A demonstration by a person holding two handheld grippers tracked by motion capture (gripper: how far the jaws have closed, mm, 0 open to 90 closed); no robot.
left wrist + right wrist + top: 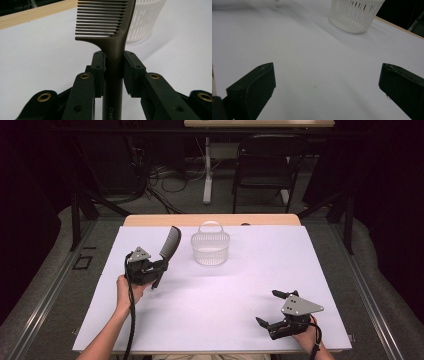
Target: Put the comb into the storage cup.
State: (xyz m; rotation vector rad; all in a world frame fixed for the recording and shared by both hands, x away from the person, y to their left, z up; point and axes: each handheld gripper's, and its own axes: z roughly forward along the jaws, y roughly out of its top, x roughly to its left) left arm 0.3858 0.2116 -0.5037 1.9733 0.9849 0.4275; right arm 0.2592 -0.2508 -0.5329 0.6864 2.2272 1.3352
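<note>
A dark comb (169, 246) with a long handle is held up off the table at the left, teeth end pointing toward the back. My left gripper (161, 266) is shut on its handle. In the left gripper view the comb (113, 37) stands upright between the two pads (98, 67), which press on both sides of the handle. A white slotted basket (210, 248) with a hoop handle stands at the table's back middle, just right of the comb. My right gripper (270, 308) rests low at the front right, jaws wide apart with nothing between them (325, 85).
A white sheet (225, 290) covers the table; a strip of wooden edge (210, 220) shows at the back. Behind the table stand a black chair (265, 165) and a white table leg with cables. The basket (355, 13) lies far ahead in the right gripper view.
</note>
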